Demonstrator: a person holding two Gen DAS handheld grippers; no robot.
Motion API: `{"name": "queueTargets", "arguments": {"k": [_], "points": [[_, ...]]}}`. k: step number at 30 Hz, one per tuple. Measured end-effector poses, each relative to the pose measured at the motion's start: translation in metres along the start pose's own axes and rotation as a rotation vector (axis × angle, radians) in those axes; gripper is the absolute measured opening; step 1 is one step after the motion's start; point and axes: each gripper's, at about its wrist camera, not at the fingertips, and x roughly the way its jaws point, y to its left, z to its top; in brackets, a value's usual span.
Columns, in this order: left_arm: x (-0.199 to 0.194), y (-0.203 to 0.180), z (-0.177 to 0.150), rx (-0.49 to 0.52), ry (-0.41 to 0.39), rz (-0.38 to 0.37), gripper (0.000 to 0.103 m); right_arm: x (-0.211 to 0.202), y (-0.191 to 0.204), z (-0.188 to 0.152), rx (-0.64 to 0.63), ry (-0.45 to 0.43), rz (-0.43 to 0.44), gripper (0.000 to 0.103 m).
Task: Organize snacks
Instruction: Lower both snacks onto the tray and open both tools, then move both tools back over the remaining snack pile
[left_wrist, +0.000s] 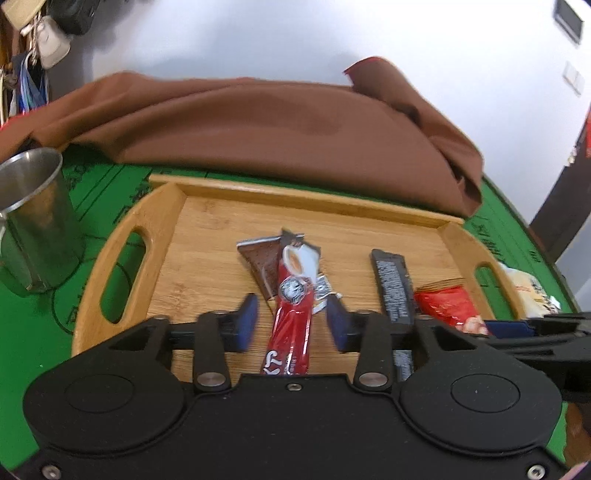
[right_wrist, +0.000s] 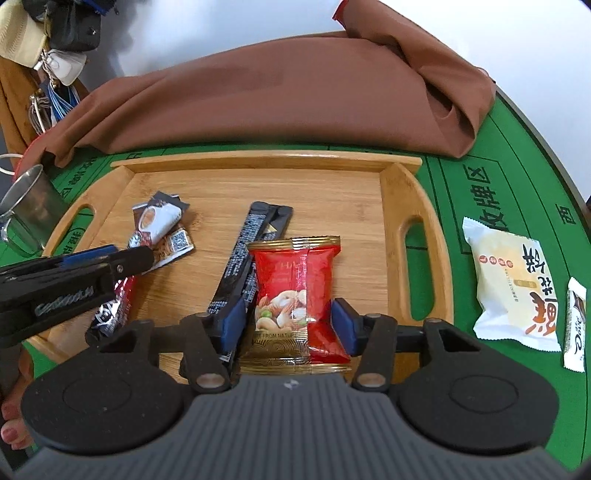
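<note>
**Inspector:** State of the left gripper (left_wrist: 291, 325)?

**Assistant:** Jaws parted, straddling the red coffee stick (left_wrist: 291, 325); pads clear of it on both sides; the stick lies on the wooden tray (left_wrist: 166, 229), overlapping a brown sachet (left_wrist: 264, 264); nothing held.

**Inspector:** And the right gripper (right_wrist: 288, 325)?

**Assistant:** Jaws apart around the red nut packet (right_wrist: 291, 291); the left pad sits close against the packet and the black sticks (right_wrist: 240, 258), the right pad stands just off it; the packet rests on the tray (right_wrist: 399, 221); I judge it released.

**Inspector:** Step in hand?

**Assistant:** Depositing; both items appear placed. Two items remain outside on the green mat (right_wrist: 480, 184): a white pastry packet (right_wrist: 513, 280) and a small white chocolate bar (right_wrist: 575, 325) just beside it.

**Inspector:** Next move?

**Assistant:** Likely withdraw the right gripper without dragging the packet; then reach right, past the tray's handle, for the pastry.
</note>
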Motion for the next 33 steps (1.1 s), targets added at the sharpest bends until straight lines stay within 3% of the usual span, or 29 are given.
{"name": "queueTargets", "arguments": {"k": [4, 9, 12, 18, 33], "points": [[-0.021, -0.005, -0.001, 0.059, -0.042, 0.014, 0.062, -0.010, 0.003, -0.002, -0.001, -0.017, 0.002, 0.073], [-0.047, -0.003, -0.006, 0.061, -0.082, -0.017, 0.089, -0.026, 0.009, -0.011, -0.025, -0.042, 0.001, 0.083], [-0.062, -0.003, -0.013, 0.078, -0.102, -0.022, 0.095, -0.038, 0.012, -0.018, -0.037, -0.062, 0.009, 0.087], [-0.088, 0.002, -0.028, 0.093, -0.134, -0.034, 0.102, -0.061, 0.017, -0.035, -0.060, -0.093, 0.022, 0.092], [-0.132, 0.015, -0.075, 0.106, -0.172, -0.034, 0.103, -0.094, 0.033, -0.090, -0.113, -0.141, 0.052, 0.102]]}}
